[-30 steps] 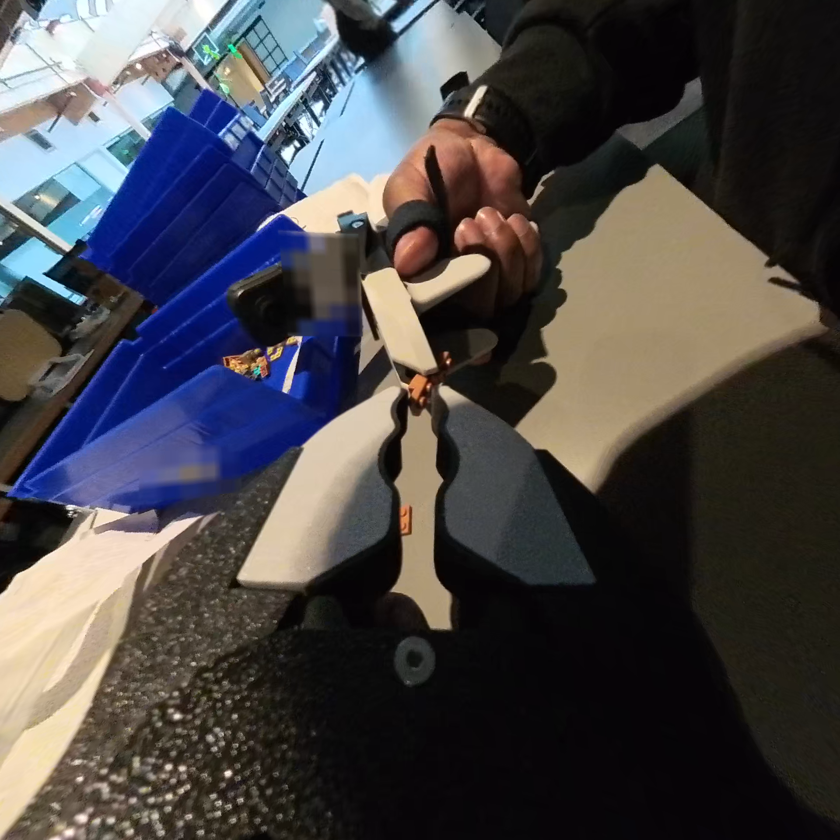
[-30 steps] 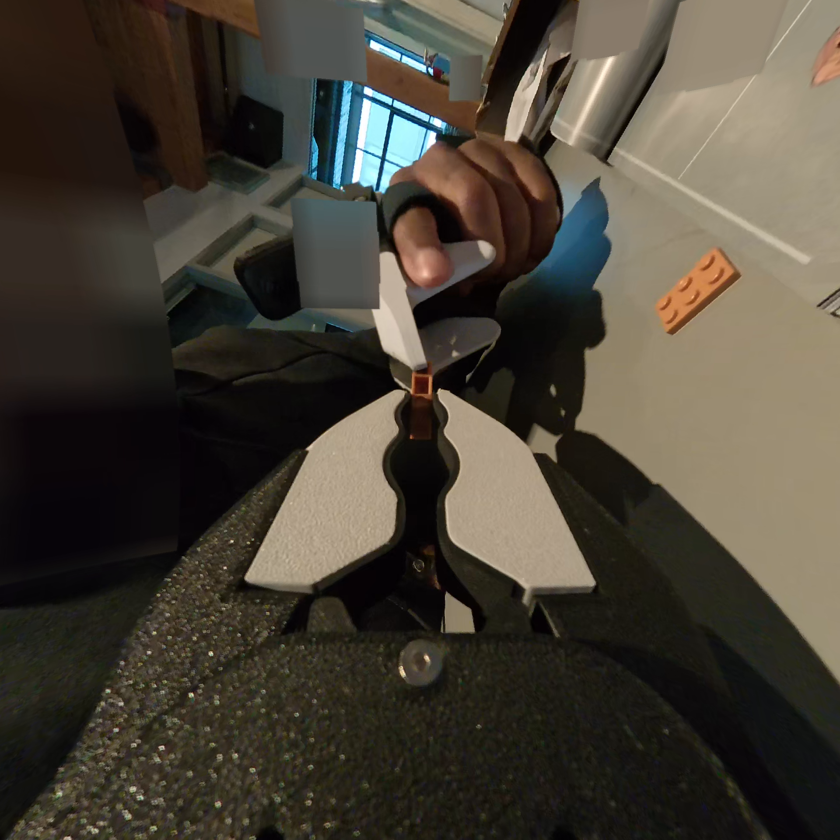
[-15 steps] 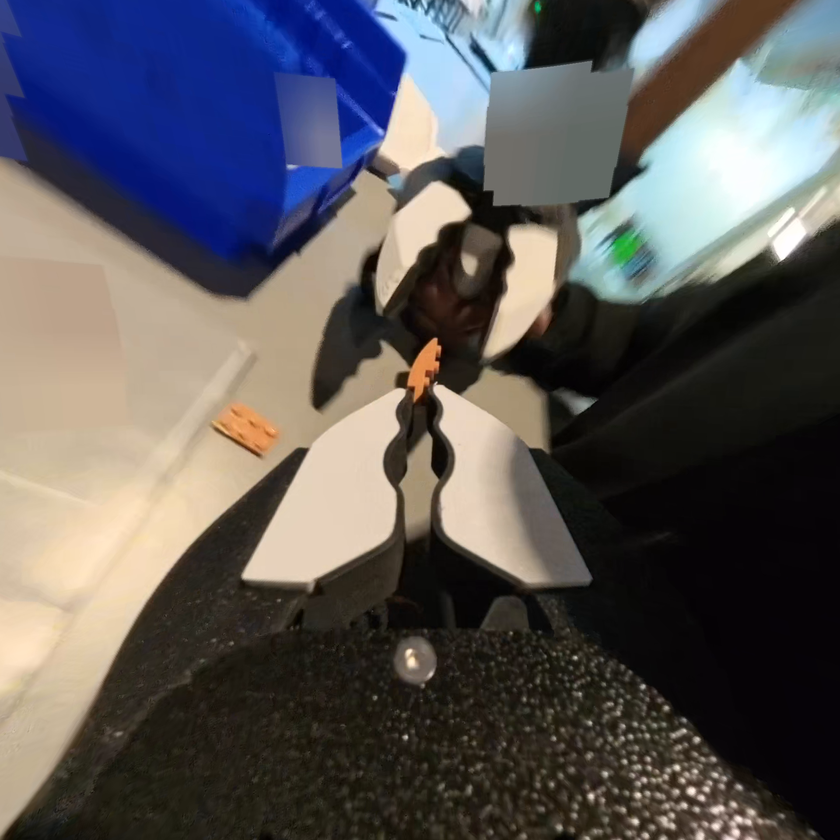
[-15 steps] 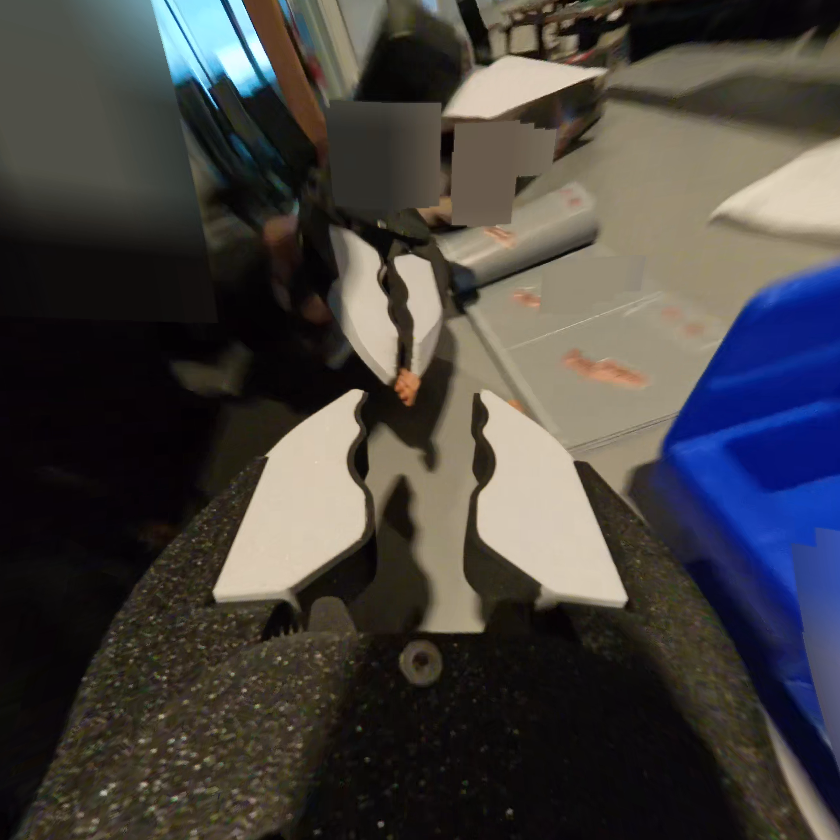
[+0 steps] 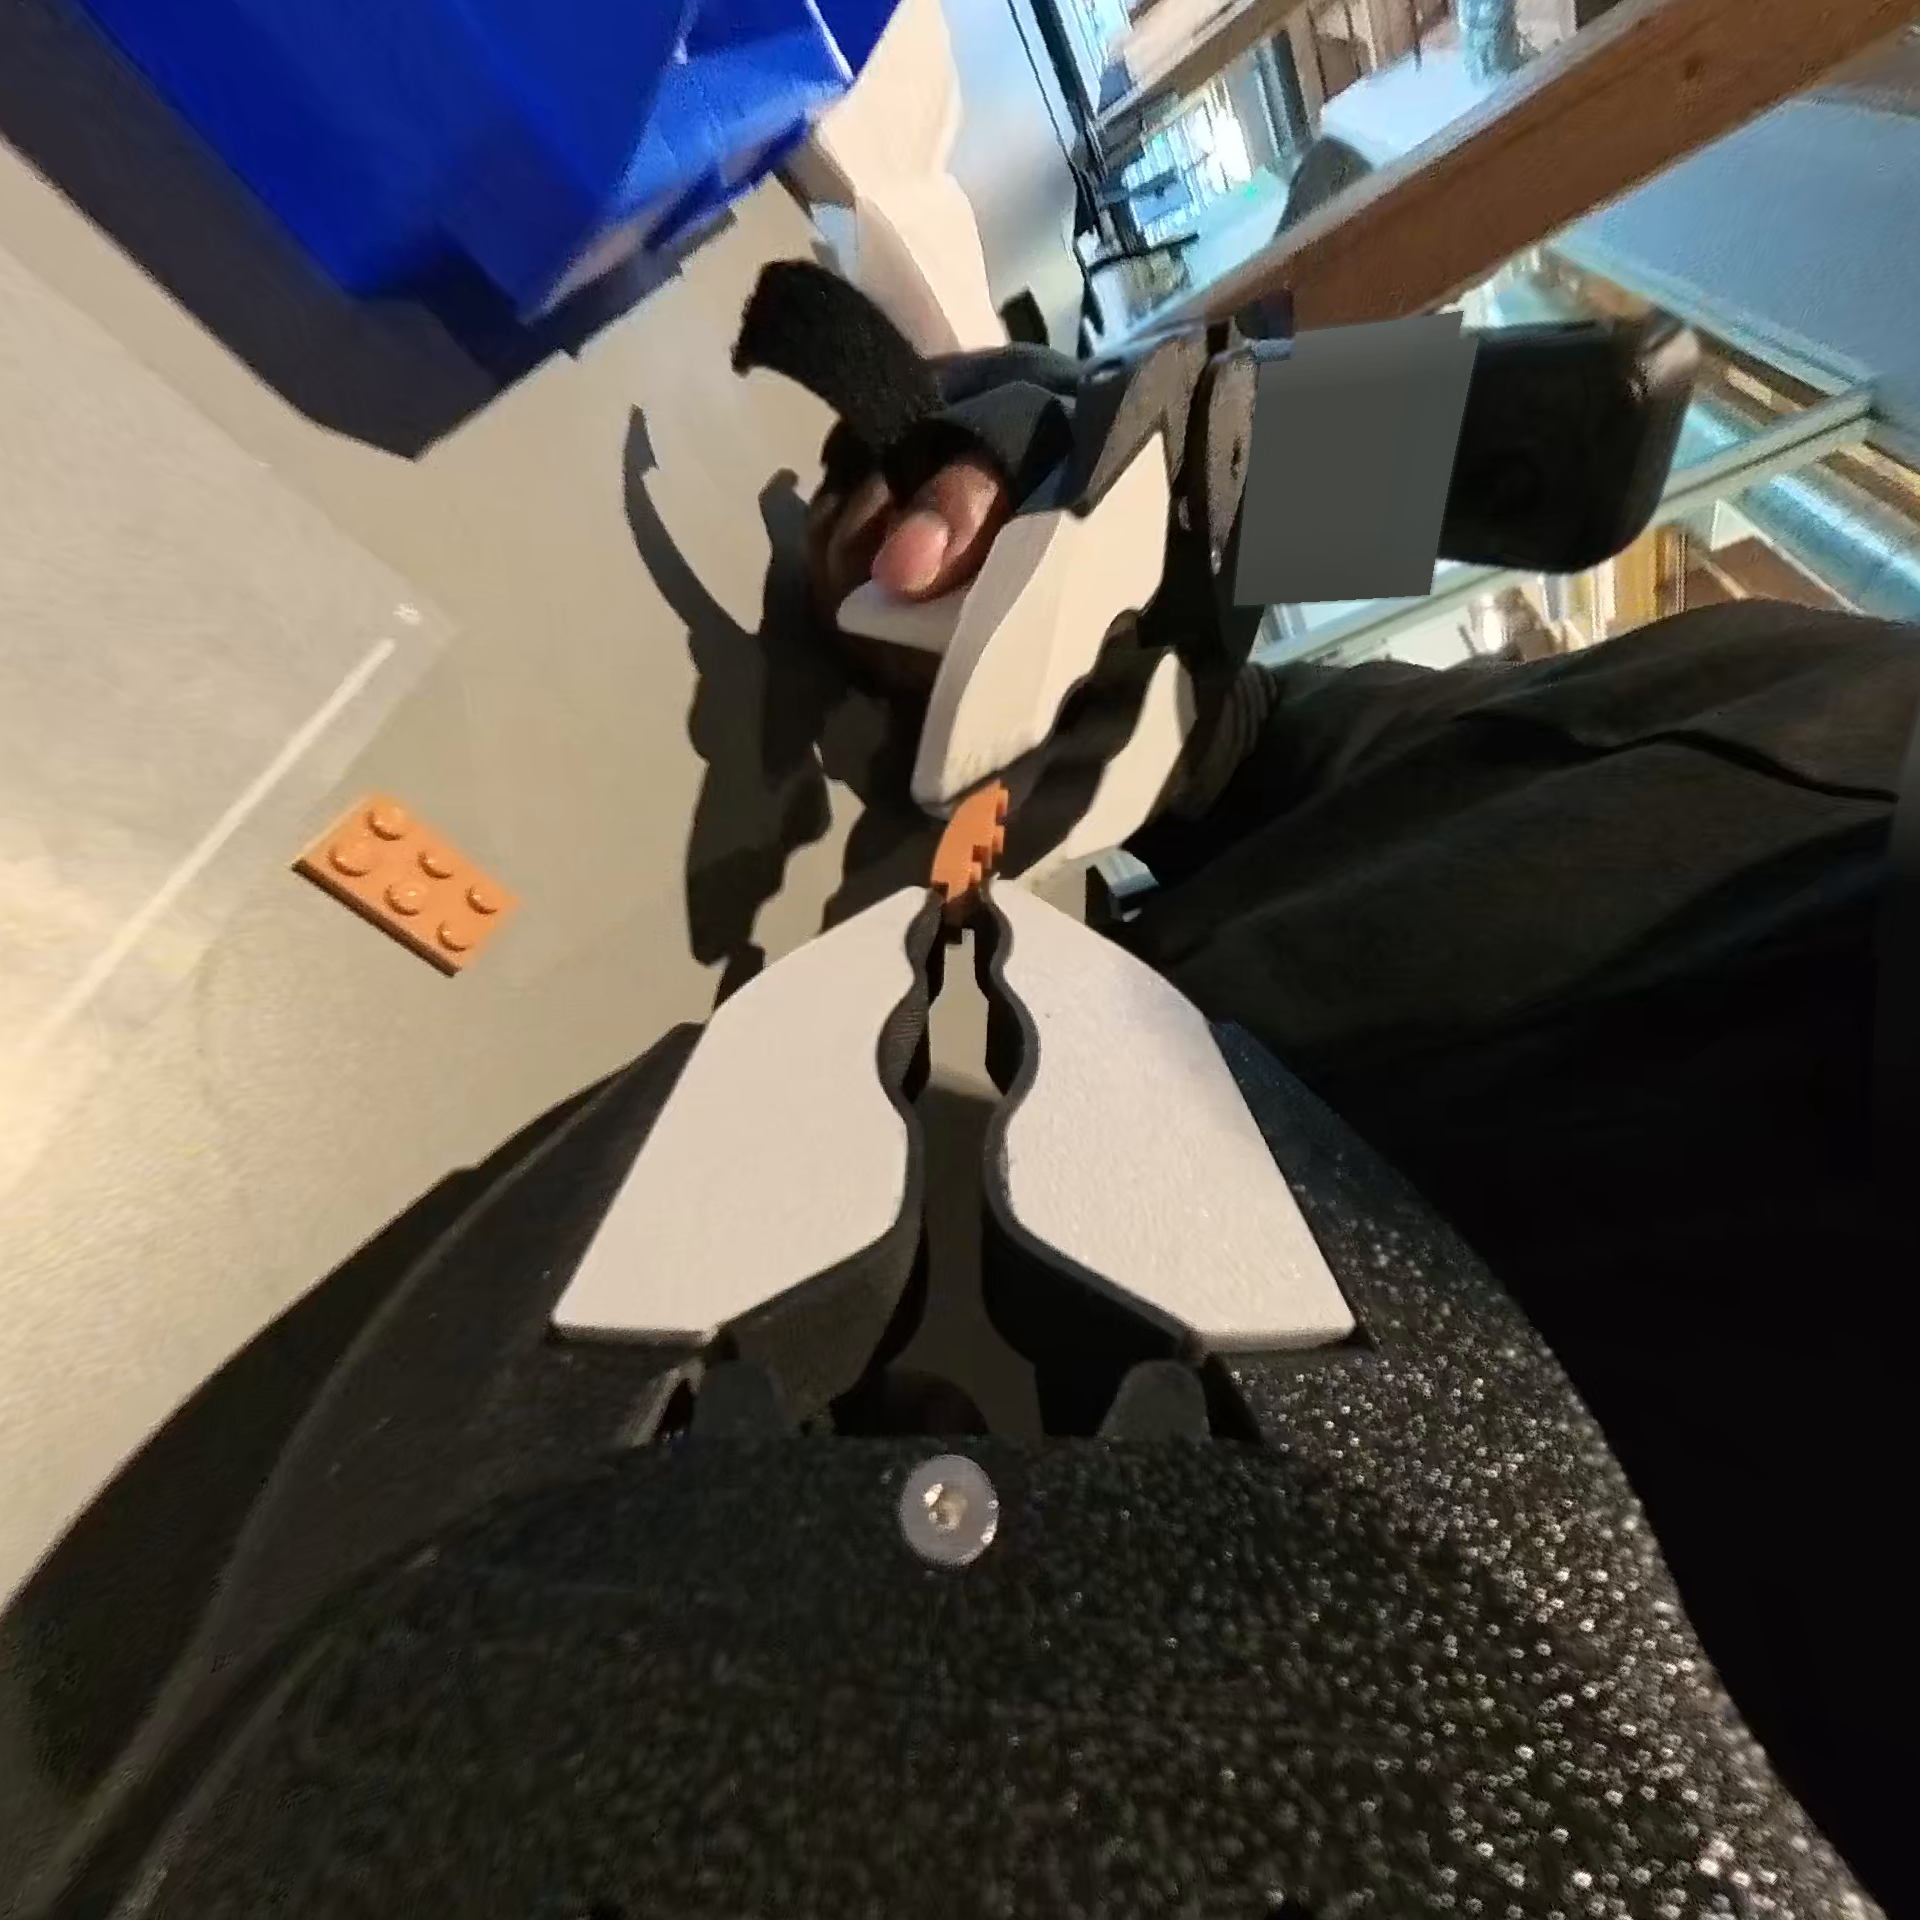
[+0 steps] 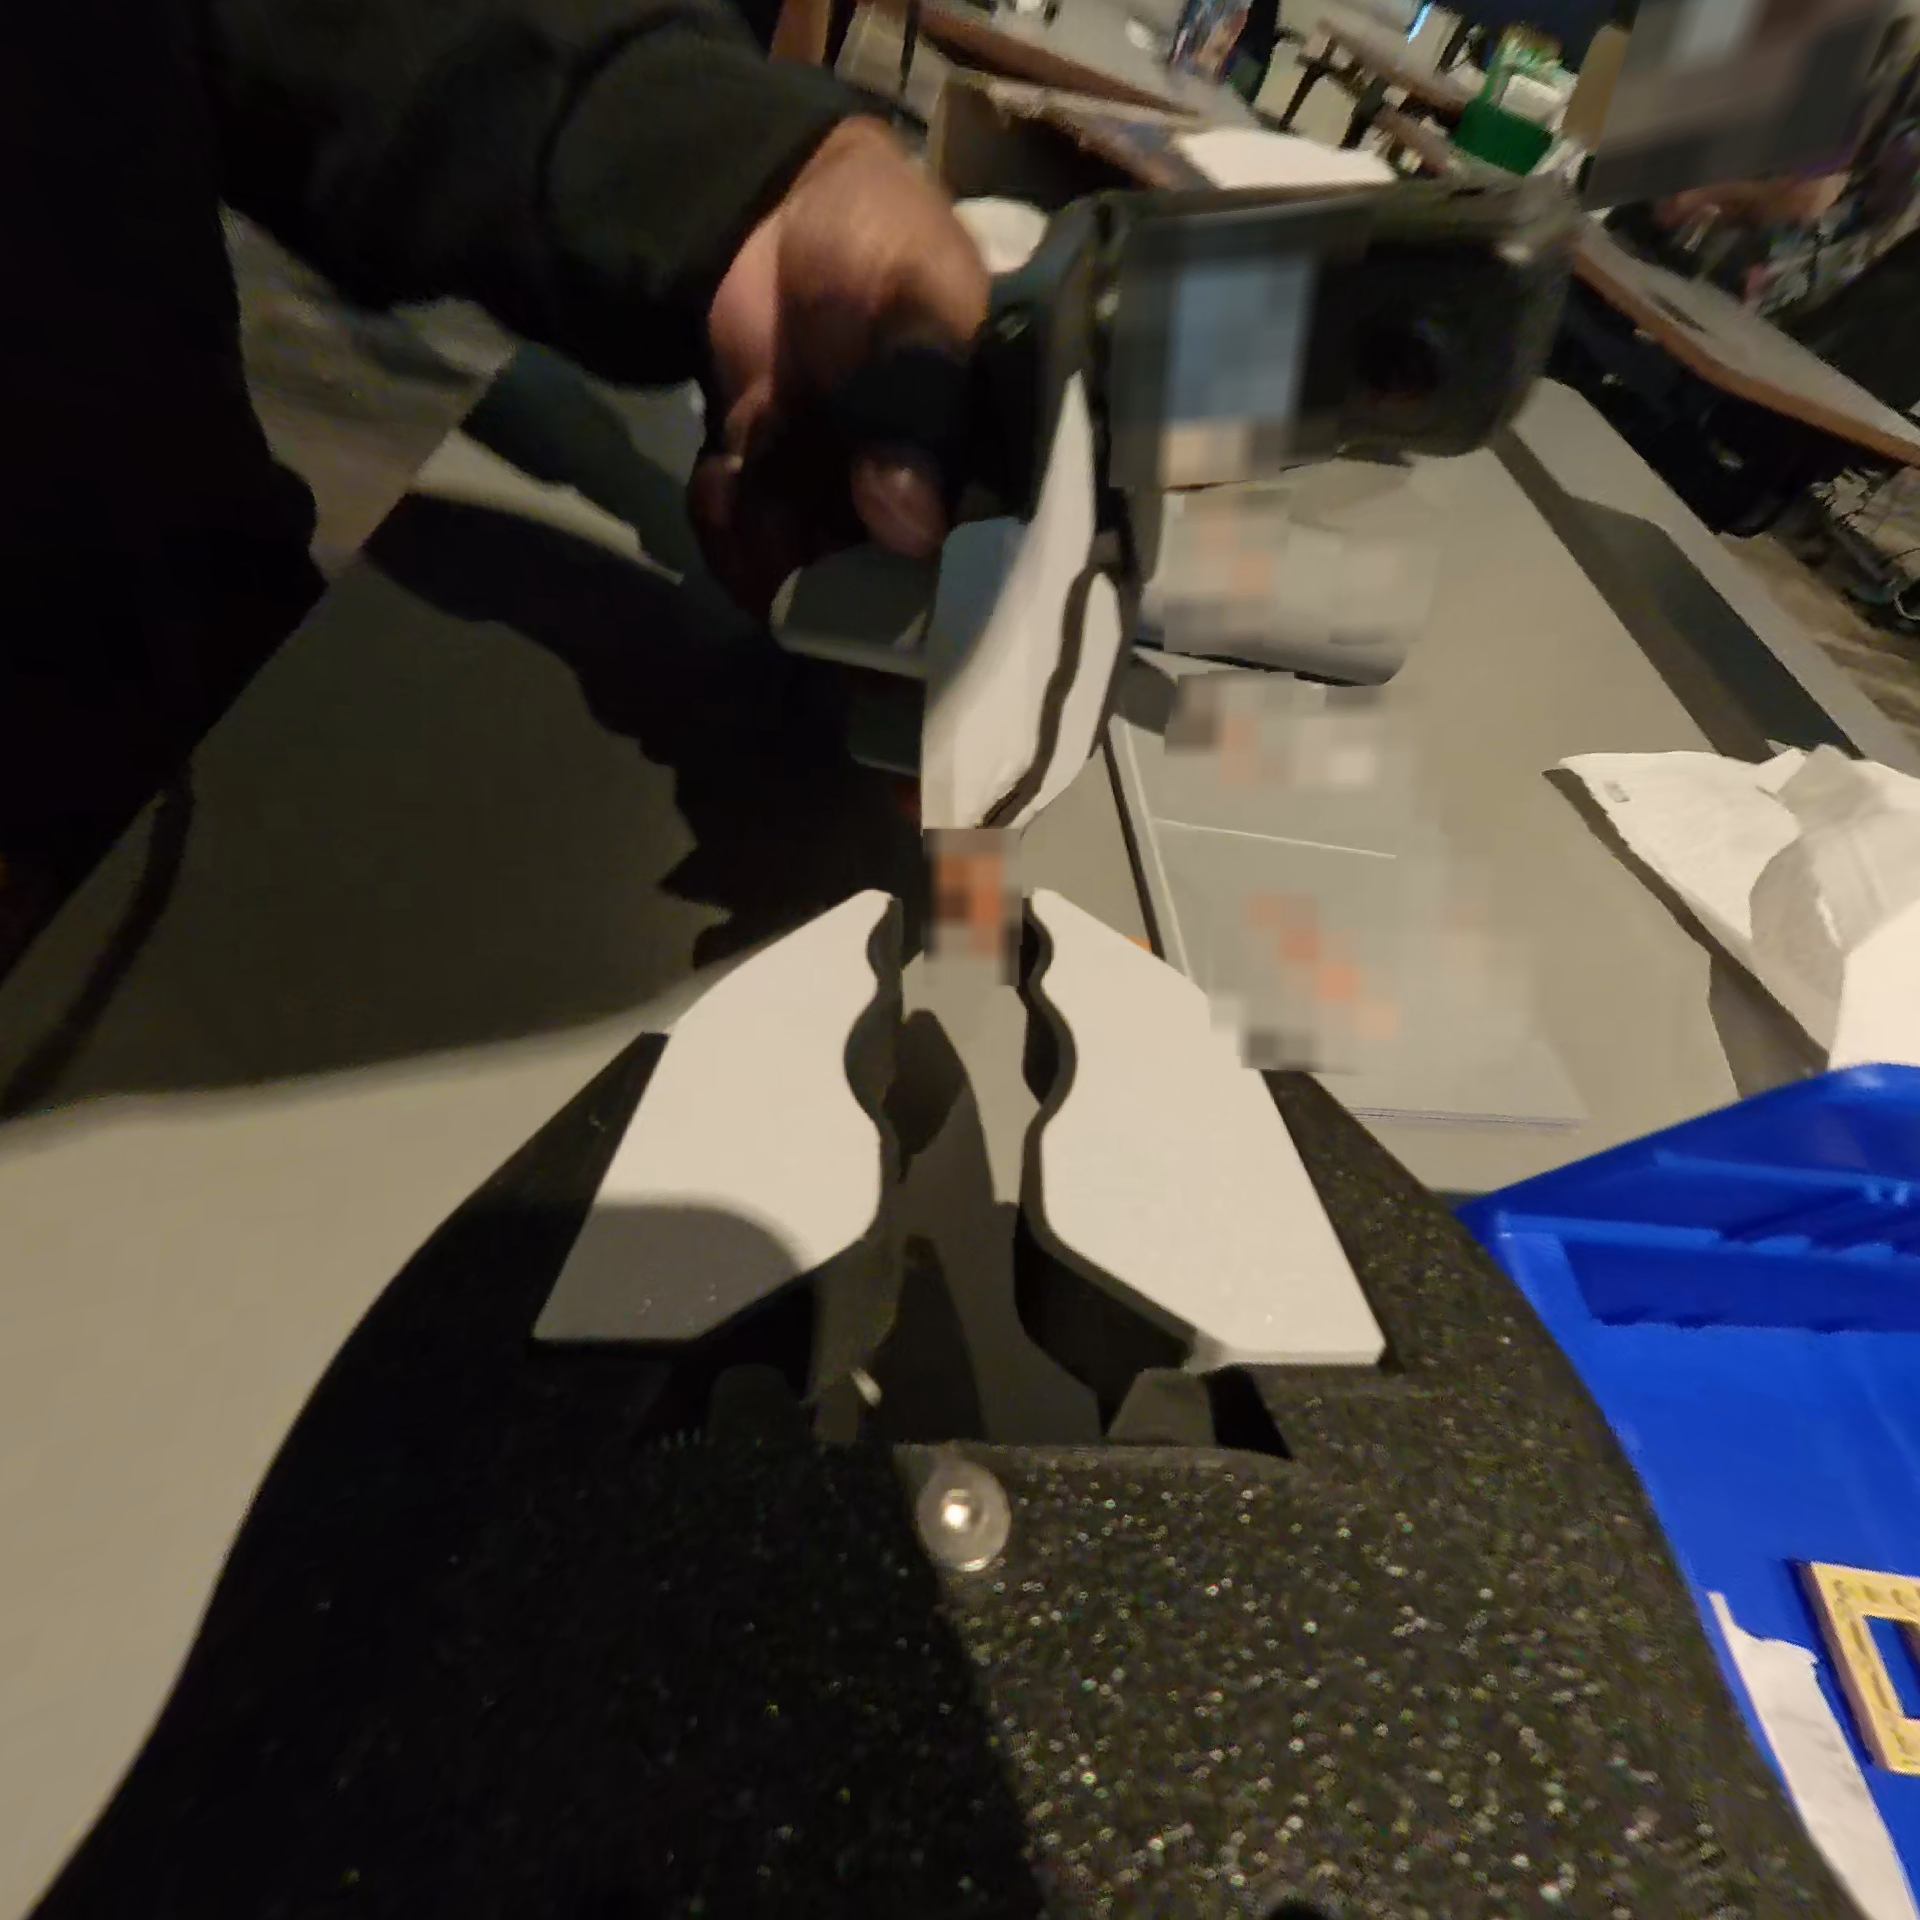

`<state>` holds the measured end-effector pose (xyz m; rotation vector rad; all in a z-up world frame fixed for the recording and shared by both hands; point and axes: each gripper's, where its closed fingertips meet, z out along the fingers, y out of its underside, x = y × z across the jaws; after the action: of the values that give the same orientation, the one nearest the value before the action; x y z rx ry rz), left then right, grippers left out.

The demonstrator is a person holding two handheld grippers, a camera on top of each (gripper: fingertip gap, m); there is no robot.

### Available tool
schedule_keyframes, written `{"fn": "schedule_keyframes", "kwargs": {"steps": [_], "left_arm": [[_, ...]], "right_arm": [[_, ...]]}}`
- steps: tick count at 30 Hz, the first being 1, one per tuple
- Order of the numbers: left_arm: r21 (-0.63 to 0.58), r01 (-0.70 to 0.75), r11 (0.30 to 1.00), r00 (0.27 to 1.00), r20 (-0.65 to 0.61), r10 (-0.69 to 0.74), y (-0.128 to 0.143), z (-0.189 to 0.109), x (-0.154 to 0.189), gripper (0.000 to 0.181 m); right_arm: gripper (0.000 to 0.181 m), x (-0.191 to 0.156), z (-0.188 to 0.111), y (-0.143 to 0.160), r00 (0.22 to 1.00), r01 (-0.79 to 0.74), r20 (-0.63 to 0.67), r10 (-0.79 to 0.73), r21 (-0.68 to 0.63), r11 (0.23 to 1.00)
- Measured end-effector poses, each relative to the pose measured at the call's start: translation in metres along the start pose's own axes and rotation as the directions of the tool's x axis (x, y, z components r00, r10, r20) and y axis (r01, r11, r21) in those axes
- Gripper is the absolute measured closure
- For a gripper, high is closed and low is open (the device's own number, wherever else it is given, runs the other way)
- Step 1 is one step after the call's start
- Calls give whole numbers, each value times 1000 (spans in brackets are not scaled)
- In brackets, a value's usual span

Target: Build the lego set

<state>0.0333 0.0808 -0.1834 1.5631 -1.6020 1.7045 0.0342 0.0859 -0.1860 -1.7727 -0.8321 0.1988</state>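
My left gripper (image 5: 961, 920) is shut on a small orange lego piece (image 5: 971, 847), held edge-on and sticking out past its tips. My right gripper (image 6: 964, 914) faces it tip to tip. Its jaws are partly closed, one on each side of the piece's free end, with a gap still showing. In the right wrist view the piece is under a mosaic patch. The left gripper also shows there (image 6: 1013, 727), shut, held by a hand (image 6: 831, 343). A loose orange two-by-four plate (image 5: 407, 896) lies flat on the grey table (image 5: 571, 623), left of the grippers.
Blue bins stand at the back left in the left wrist view (image 5: 416, 156) and at the right in the right wrist view (image 6: 1714, 1299). An instruction booklet (image 6: 1340, 883) and white paper (image 6: 1766, 862) lie beyond the grippers. A dark-sleeved arm (image 6: 468, 156) is on the left.
The right gripper let go and opened wide half a second ago. It has now come back to the piece with narrower jaws. The left gripper kept its hold while both swung around.
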Motion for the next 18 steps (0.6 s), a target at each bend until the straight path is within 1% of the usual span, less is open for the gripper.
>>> {"fn": "schedule_keyframes", "kwargs": {"steps": [6, 9, 13, 14, 15, 17, 18], "left_arm": [[-54, 21, 998, 1000, -2, -21, 2, 2, 1, 176], [-63, 30, 998, 1000, 1, -30, 2, 3, 0, 176], [-20, 9, 1000, 1000, 30, -8, -2, 3, 0, 175], [-1, -7, 1000, 999, 41, 7, -3, 1, 1, 170], [26, -25, 999, 998, 55, 23, -6, -2, 2, 162], [96, -79, 992, 991, 114, 68, -15, -15, 0, 156], [133, -116, 984, 979, 182, 91, -20, -23, -5, 155]], "right_arm": [[172, -1, -3, 2, 999, 36, -24, -36, -6, 999], [173, -3, -4, 2, 999, 45, -23, -45, -6, 999], [173, -2, -6, 3, 1000, -1, -22, 1, -7, 1000], [173, -1, -6, 3, 1000, -13, -21, 13, -6, 1000], [173, -1, -7, 3, 999, -23, -23, 23, -7, 1000], [173, 2, -10, 4, 999, -42, -35, 42, -9, 999], [173, 4, -11, 5, 998, -48, -47, 47, -15, 999]]}}
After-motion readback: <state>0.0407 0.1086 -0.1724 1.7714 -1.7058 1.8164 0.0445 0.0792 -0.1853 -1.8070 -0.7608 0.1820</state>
